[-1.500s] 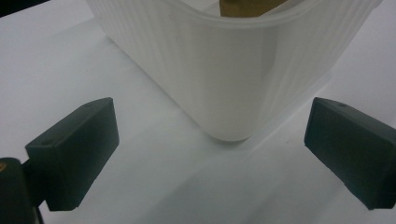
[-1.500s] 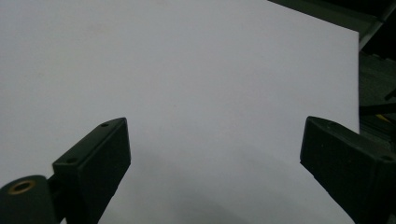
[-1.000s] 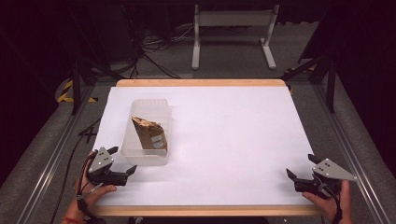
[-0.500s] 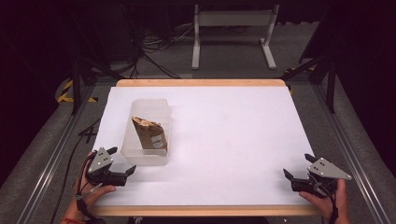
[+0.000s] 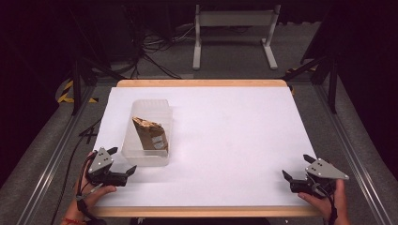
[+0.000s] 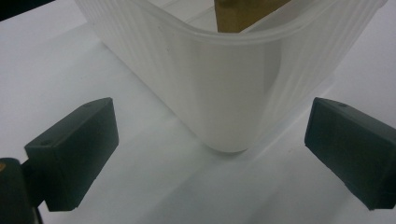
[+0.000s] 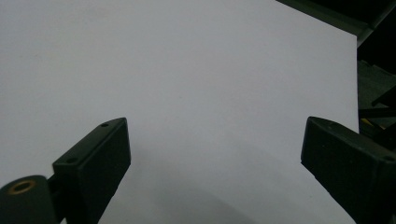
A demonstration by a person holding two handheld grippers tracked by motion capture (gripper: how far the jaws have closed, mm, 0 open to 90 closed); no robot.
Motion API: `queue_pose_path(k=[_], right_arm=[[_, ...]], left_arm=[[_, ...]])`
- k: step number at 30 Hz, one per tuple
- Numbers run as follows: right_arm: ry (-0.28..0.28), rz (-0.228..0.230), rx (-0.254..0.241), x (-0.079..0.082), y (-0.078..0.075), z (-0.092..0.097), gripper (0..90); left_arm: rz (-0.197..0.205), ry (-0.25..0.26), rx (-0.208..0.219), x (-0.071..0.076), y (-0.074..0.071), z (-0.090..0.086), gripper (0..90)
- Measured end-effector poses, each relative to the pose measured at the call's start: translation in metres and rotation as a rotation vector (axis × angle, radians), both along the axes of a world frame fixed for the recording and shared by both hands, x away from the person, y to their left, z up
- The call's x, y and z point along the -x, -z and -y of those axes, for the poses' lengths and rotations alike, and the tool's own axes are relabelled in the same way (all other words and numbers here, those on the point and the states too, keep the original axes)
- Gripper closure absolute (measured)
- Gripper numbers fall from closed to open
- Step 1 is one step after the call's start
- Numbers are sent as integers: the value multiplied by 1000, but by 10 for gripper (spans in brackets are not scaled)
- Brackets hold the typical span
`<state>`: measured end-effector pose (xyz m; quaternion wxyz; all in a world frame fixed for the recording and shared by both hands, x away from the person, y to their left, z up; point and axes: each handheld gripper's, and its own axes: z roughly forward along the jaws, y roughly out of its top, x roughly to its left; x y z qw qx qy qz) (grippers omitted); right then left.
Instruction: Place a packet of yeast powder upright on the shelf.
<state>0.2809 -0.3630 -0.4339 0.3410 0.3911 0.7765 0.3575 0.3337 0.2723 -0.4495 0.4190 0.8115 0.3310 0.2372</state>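
My left gripper (image 5: 117, 161) sits near the worktop's (image 5: 234, 140) front-left corner, jaws spread wide and holding nothing. In the left gripper view the rounded near corner of the clear plastic tub (image 6: 224, 84) stands right ahead, centred between my jaws and just beyond their tips, not touching them. The tub lies on the left half of the worktop, its long axis running from the front edge toward the back edge. Inside it a crumpled brown paper bag (image 5: 150, 133) stands tilted. My guess is that the tub is the next thing to handle, and my left hand (image 5: 91, 192) is by far the nearer one. My right gripper (image 5: 296, 173) rests near the front-right corner, well apart from the tub, jaws also wide and empty over bare white surface.
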Motion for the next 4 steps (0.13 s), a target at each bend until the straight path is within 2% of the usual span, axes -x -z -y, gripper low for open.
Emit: queue_pose_path(k=[4], right_arm=[[2,-1,-1,0,0,-1,88]], left_arm=[[-7,-2,2,1,1,0,37]])
